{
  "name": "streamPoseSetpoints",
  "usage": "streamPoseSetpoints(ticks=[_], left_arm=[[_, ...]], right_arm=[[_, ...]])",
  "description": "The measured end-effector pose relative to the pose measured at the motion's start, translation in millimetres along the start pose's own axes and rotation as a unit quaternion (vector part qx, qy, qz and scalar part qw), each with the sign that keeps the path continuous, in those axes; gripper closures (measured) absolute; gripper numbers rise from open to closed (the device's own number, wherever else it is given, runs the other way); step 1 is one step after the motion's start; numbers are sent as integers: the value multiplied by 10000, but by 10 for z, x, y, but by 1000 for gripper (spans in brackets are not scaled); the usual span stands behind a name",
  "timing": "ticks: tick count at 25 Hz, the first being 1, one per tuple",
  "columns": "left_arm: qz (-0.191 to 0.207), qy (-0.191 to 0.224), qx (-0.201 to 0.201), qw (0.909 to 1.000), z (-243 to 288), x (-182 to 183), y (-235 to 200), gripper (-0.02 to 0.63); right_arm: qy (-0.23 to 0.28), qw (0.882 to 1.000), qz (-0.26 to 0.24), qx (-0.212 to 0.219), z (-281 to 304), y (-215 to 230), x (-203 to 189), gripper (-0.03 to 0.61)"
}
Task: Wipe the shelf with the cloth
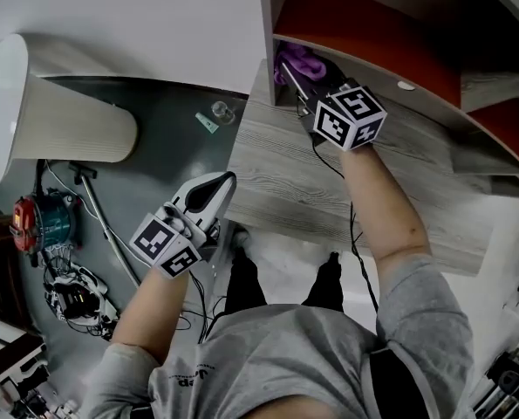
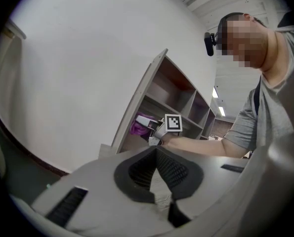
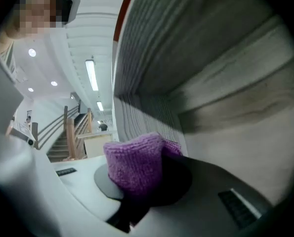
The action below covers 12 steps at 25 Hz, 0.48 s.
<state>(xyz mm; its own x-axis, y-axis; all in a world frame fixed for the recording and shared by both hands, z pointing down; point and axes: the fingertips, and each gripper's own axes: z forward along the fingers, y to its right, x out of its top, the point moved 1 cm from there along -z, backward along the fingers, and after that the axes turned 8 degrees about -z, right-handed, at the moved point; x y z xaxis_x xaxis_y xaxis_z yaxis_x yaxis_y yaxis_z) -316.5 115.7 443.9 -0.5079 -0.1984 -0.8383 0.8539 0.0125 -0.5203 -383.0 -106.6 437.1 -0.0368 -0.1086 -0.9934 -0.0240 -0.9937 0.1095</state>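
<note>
Risk, as judged: cloth [image 3: 137, 164] clamped in right tongs [image 3: 146, 179] could snag or bunch in shelf [image 1: 329, 182] corner, or slip free if dragged hard. Cloth at compartment's left end, beside side panel [image 1: 266, 24]. Left tongs [image 2: 156, 159] closed, empty, hanging low. Surface: grey wood grain, bare. Room: dark floor [image 1: 167, 133], cables [image 1: 76, 295], white wall [image 1: 111, 7].

Cloth [image 1: 299, 57] partly hidden (by right tool [image 1: 287, 77])
</note>
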Motion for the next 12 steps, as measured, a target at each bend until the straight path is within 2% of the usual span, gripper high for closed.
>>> streamPoseSetpoints(ticks=[3,5,8,12], left_arm=[[-148,-84,-8,9999,19,-221,-125,588],[-222,-131,-9,9997,-14,-333,-178,587],[-287,-134,-7,9995,-76,-428,-212,587],[-276,-158,-6,9995,-99,-454,-222,587]], right_arm=[[-757,9971,-24,-120,58,79,-719,506],[-1487,9886,-195,-109,73,74,-1236,508],[-2610,9620,-800,-14,37,18,-1876,511],[-3291,9342,-1377,15,17,25,-2062,511]])
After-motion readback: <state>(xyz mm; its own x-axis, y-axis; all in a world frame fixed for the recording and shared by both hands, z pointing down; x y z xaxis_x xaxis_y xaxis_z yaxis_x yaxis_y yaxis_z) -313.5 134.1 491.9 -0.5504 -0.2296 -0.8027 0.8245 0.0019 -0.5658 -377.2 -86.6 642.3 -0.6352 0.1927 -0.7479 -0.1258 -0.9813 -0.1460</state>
